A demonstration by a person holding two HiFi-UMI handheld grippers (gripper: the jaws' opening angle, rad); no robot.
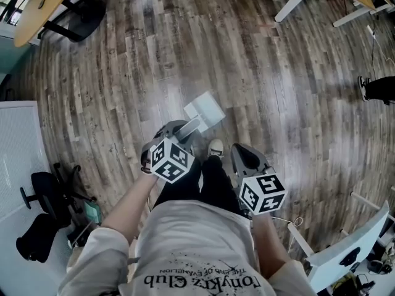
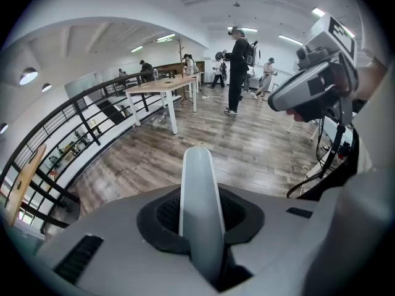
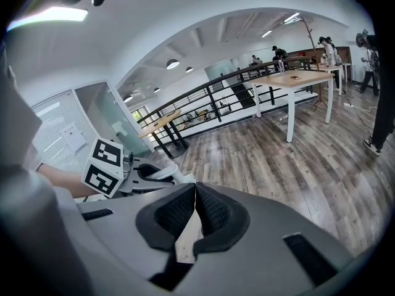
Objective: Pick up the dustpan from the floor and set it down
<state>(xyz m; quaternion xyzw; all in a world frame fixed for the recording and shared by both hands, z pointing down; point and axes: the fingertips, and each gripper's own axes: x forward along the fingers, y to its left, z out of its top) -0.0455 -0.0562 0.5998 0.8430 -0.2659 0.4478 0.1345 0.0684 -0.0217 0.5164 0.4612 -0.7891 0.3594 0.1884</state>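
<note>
In the head view the light grey dustpan [image 1: 204, 110] hangs just above the wooden floor, ahead of my feet. Its long handle runs back into my left gripper [image 1: 182, 130], which is shut on it. From the left gripper view the handle [image 2: 199, 208] stands up between the dark pads [image 2: 242, 213], and the pan itself is hidden. My right gripper [image 1: 238, 151] hovers beside the left one, to its right, shut with nothing in it. Its pads [image 3: 213, 211] meet at the tips in the right gripper view, where the left gripper [image 3: 143, 171] shows at the left.
My shoe [image 1: 216, 147] is on the floor right behind the pan. A black office chair [image 1: 42, 209] stands at the left and a white chair [image 1: 353, 244] at the lower right. A white desk [image 2: 162, 89] stands further off, with a standing person [image 2: 237, 69] beyond it.
</note>
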